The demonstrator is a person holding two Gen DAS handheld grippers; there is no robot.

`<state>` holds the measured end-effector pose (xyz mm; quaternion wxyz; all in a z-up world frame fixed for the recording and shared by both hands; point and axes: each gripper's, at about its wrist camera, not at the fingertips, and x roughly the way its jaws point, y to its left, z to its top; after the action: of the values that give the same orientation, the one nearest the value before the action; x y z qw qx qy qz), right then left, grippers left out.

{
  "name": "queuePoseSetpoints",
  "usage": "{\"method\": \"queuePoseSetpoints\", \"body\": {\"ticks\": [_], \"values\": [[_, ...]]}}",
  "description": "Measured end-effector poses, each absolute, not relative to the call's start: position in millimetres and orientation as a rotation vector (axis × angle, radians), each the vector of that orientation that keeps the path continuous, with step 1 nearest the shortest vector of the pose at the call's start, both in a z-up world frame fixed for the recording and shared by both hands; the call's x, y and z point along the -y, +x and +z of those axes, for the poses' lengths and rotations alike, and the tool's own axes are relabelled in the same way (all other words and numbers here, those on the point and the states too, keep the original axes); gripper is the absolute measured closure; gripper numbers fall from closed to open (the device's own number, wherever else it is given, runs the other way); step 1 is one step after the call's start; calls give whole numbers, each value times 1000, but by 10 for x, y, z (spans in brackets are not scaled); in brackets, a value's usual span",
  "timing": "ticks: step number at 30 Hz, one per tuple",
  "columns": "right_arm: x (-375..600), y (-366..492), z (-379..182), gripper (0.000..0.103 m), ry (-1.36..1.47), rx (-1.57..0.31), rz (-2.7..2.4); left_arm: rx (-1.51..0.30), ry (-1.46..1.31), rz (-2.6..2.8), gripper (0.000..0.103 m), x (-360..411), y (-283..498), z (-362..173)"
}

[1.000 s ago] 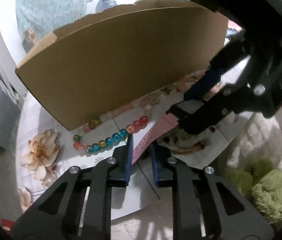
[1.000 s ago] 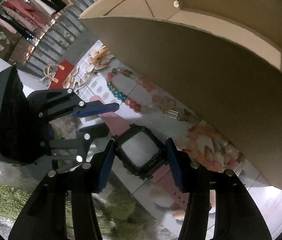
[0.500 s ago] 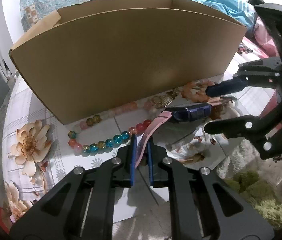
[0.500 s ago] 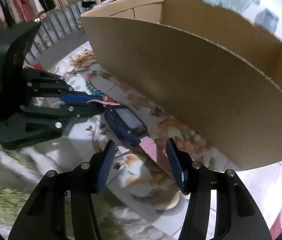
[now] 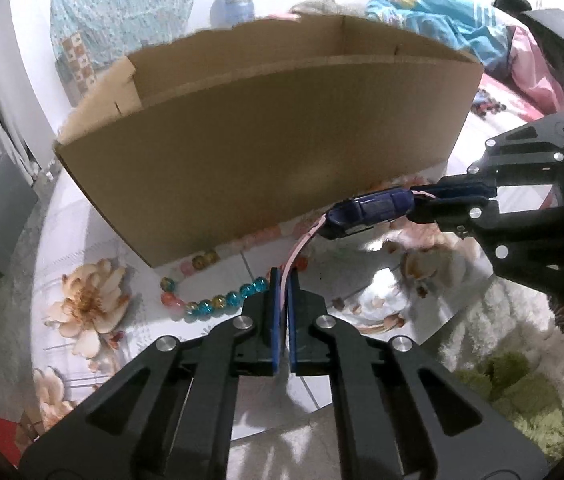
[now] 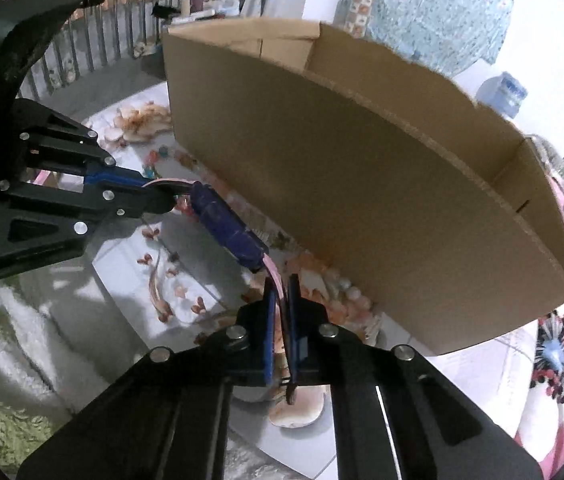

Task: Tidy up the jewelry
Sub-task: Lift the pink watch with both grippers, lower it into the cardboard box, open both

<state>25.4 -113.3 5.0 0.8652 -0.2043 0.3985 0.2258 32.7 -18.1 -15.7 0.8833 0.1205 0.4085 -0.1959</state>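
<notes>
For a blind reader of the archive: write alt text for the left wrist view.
A watch with a pink strap hangs in the air between two grippers: the left gripper pinches one strap end, the right gripper the other. Behind it stands an open cardboard box; a string of coloured beads lies on the flowered table below.

The box (image 5: 266, 152) was plain brown cardboard, matt and slightly fibrous, its cut rim showing a rough corrugated edge. The watch (image 5: 374, 210) had a glossy dark-blue plastic case and a smooth pink strap (image 5: 302, 246) that looked like soft rubber. The beads (image 5: 218, 302) looked glassy, translucent and shiny. The left gripper (image 5: 282, 280) and right gripper (image 6: 280, 288) were matt black plastic with bright metal screw heads and smooth blue fingers (image 5: 275, 320). The counter (image 5: 374, 300) wore a glossy floral covering catching glare, and beside it lay shaggy green pile (image 5: 522, 396).
</notes>
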Motion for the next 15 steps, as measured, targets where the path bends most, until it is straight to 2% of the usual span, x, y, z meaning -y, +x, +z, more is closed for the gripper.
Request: {"method": "queuePoseSetpoints", "body": {"ticks": [4, 10, 15], "values": [[1136, 125, 332, 97, -425, -762, 446, -789, 263, -403, 101, 176, 220, 113], [1164, 144, 960, 97, -369, -669, 446, -680, 230, -435, 101, 132, 197, 800], [1276, 670, 1388, 97, -203, -746, 513, -705, 181, -479, 101, 92, 649, 1248]]}}
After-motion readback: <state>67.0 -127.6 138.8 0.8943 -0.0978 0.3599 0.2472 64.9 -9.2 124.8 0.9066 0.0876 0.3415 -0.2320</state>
